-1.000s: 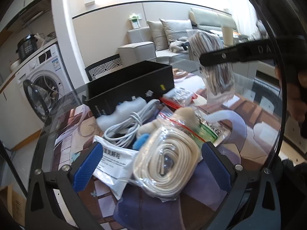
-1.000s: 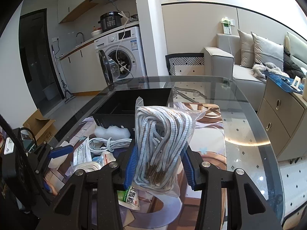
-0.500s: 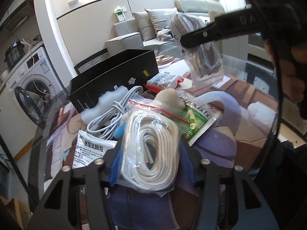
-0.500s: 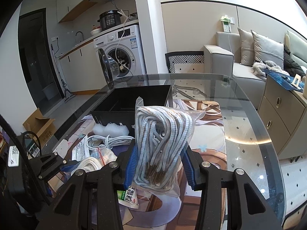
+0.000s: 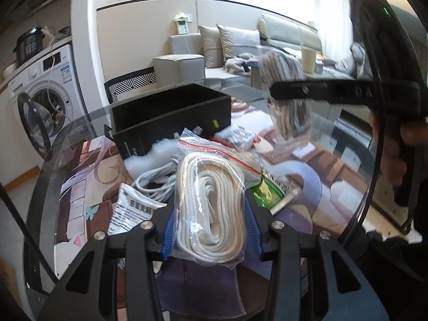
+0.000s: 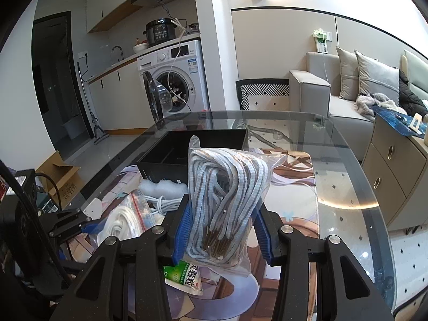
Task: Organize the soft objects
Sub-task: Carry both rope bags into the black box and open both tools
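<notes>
My left gripper (image 5: 211, 230) has its blue pads pressed on a clear zip bag of white rope (image 5: 211, 203), jaws still closing, the bag lifted a little off the pile. My right gripper (image 6: 222, 230) is shut on a clear bag of grey-and-white striped cords (image 6: 227, 200), held upright above the table. That same bag of striped cords (image 5: 289, 91) hangs at the upper right of the left wrist view. The bag of white rope (image 6: 123, 222) shows at lower left of the right wrist view. An open black box (image 6: 198, 147) stands behind both.
On the glass table (image 6: 347, 195) lie a white coiled cable (image 5: 155, 179), a white sachet (image 5: 128, 208), a green sachet (image 6: 184, 275) and a white foam lump (image 6: 163, 187). A person's hand (image 5: 401, 147) grips the right tool's handle. A washing machine and a sofa stand beyond.
My left gripper went from wide open around the white rope bag to shut on it, and raised it slightly. The right gripper kept still with its striped cords.
</notes>
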`<state>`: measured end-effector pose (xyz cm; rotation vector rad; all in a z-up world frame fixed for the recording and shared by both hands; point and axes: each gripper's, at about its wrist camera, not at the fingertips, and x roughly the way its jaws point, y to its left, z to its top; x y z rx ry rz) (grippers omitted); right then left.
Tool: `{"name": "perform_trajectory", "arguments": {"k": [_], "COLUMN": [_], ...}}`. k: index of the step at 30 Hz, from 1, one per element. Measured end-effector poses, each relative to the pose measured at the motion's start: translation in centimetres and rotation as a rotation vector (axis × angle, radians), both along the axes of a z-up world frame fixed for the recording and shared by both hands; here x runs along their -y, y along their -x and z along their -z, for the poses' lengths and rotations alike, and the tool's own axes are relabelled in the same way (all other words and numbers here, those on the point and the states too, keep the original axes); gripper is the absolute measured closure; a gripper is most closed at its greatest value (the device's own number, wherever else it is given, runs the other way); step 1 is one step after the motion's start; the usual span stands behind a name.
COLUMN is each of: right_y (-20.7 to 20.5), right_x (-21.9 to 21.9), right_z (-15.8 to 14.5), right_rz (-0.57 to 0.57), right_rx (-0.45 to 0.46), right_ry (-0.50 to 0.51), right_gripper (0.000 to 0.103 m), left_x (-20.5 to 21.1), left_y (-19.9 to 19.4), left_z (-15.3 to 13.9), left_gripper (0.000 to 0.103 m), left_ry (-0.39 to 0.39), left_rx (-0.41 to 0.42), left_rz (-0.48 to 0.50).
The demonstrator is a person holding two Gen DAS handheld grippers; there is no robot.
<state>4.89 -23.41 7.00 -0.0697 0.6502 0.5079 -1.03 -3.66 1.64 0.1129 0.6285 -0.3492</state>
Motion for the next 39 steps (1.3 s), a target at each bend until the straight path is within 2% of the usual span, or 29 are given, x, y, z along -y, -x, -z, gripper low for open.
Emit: {"name": "perform_trajectory", "arguments": {"k": [6, 15, 27, 39], "right_y": [0.0, -0.3, -1.9, -5.6], "right_x": [-0.2, -1.3, -3.0, -5.2], "right_z": [-0.8, -2.4, -3.6, -3.2], "right_rz": [-0.013, -0.04, -0.062, -0.056], "right_rx": [0.021, 0.061, 0.092, 0.123], "right_ry": [-0.016, -0.04, -0.057, -0.063], "right_gripper": [0.059, 0.059, 0.059, 0.059], "left_x": [-1.7, -2.8, -4.0, -4.8], "left_y": [-0.9, -2.9, -5.1, -9.1], "left_z": [-1.7, -3.8, -5.4, -4.8], "left_gripper": [0.06, 0.059, 0.059, 0.059], "left_ry": [0.099, 0.158, 0.208, 0.237], "left_rx": [0.015, 0.054, 0.078, 0.064], "left_rz": [-0.055, -0.131, -0.197, -0.251]}}
